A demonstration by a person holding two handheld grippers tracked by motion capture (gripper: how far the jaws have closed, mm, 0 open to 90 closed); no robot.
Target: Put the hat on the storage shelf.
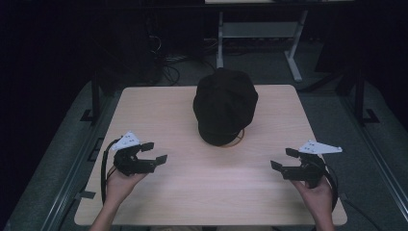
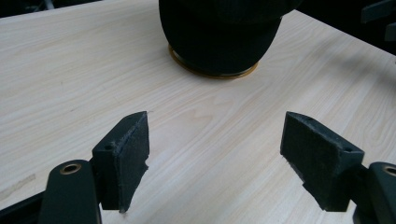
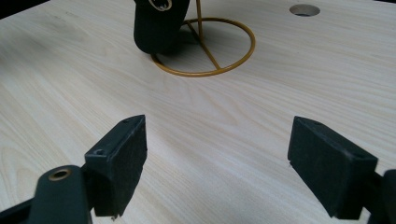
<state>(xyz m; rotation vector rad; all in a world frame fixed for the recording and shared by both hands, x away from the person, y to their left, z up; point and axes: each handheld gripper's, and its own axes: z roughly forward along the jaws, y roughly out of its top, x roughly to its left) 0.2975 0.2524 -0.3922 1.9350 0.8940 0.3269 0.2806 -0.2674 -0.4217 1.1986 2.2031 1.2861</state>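
Observation:
A black cap [image 1: 224, 104] rests on a gold wire stand [image 1: 238, 137] at the middle of the wooden table [image 1: 163, 113]. In the left gripper view the cap [image 2: 219, 35] covers most of the stand's ring [image 2: 212, 73]. The right gripper view shows the cap's lower edge [image 3: 156, 25] beside the ring and upright rod of the stand [image 3: 233, 60]. My left gripper [image 1: 153, 151] is open at the table's left, held above the surface, nothing between its pads [image 2: 133, 149]. My right gripper [image 1: 284, 159] is open at the right, also holding nothing.
A round hole [image 3: 304, 10] is cut in the tabletop beyond the stand. Behind the table stand a white desk frame [image 1: 293, 53] and cables [image 1: 168, 67] on a dark floor. Bare wood lies between both grippers and the cap.

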